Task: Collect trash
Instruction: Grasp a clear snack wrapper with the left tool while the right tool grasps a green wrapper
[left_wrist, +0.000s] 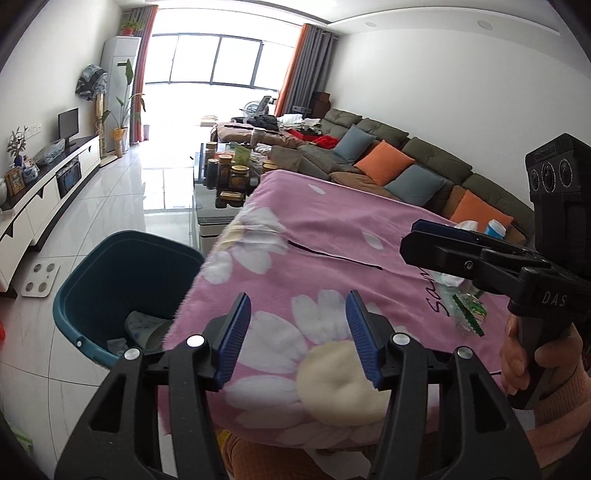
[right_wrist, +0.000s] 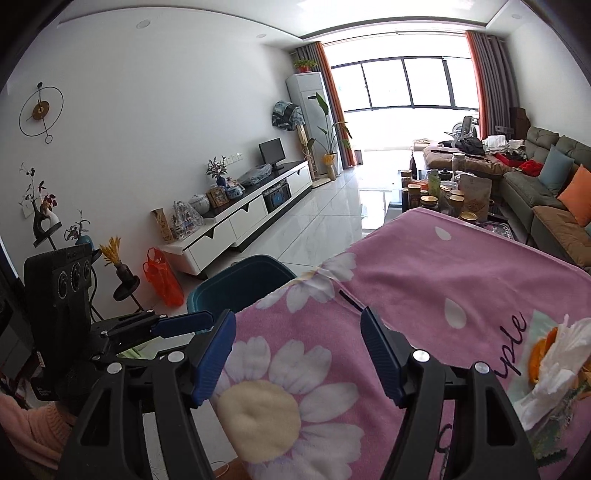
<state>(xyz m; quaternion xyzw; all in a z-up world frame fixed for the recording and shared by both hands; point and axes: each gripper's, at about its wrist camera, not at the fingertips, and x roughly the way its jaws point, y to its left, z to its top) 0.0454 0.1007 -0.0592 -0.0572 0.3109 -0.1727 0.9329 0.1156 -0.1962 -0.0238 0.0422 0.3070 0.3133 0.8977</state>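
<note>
Risk: both empty, parted grippers, left gripper (left_wrist: 299, 339) and right gripper (right_wrist: 297, 354), could snag the pink daisy-print fleece blanket (left_wrist: 332, 251) reaching the crumpled white tissue with orange peel (right_wrist: 554, 354) far from the teal plastic bin (left_wrist: 110, 280).

Setting: home living room. Evidence: long sectional sofa (left_wrist: 388, 147) with orange and blue cushions, low white TV cabinet (right_wrist: 243, 218) carrying a small screen (right_wrist: 271, 150), wall clock (right_wrist: 40, 109), curtained picture window (right_wrist: 406, 83), glossy tile floor (right_wrist: 314, 229).

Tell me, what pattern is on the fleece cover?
Pink fleece cover with white daisies; right wrist view shows it best.
</note>
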